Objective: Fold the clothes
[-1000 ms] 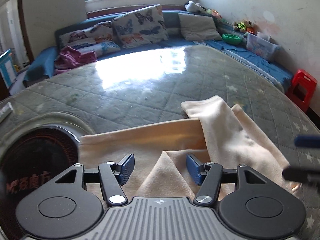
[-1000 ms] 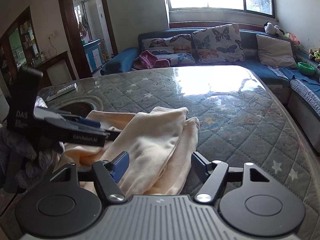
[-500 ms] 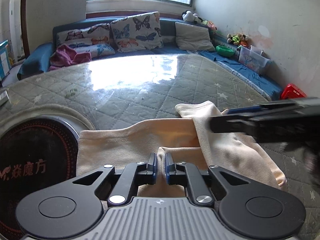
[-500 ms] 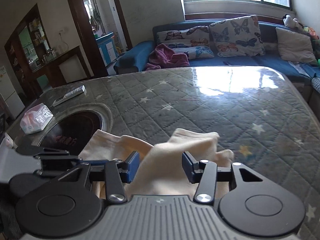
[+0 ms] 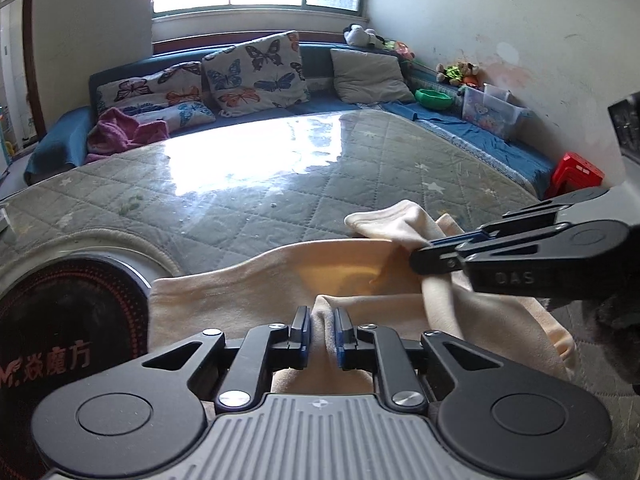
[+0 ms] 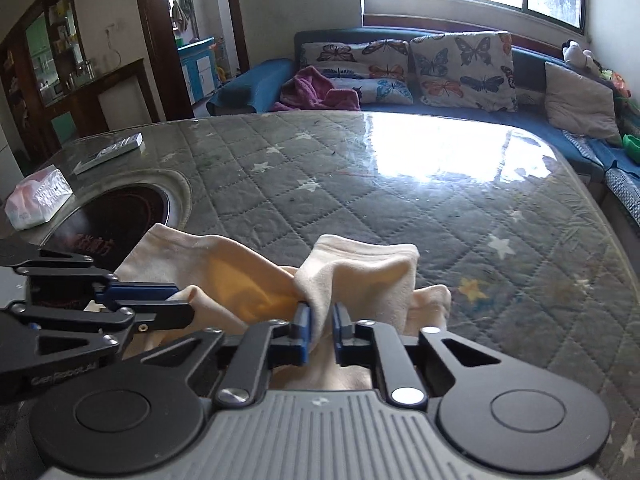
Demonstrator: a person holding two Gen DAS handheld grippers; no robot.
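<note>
Cream garment [image 5: 256,292] lies on the near part of the quilted table cover [image 5: 280,200], partly bunched, with one end overlapping the edge of the round black induction plate [image 5: 60,320] set into the table. A folded section stands up in the middle and shows a yellower inner face.

Left gripper [image 5: 322,332]: fingers narrow, blue pads [image 5: 301,330] pinching a raised ridge of the cream fabric between them. Cloth fills the gap, so it is a firm grip, at the near edge of the garment.

Right gripper [image 6: 320,330]: same state, fingers pressed in on a thick fold, fabric bulging up above the pads. In the left wrist view it comes in from the right, side on, and grips the fold just beyond the left gripper's hold. In the right wrist view the left gripper sits at the lower left, its tips in the cloth just beside the yellow fold. The two grip points are near each other but on separate folds.

Around the table: a tissue pack [image 6: 38,200] and a remote control [image 6: 112,152] lie at the far left edge, well apart from the garment. Beyond the table, a blue sofa [image 6: 256,80] with butterfly cushions [image 6: 464,68] and a purple cloth [image 6: 316,92] heaped on the seat. A red stool [image 5: 576,172] stands by the right wall, window glare on the glossy table cover.
</note>
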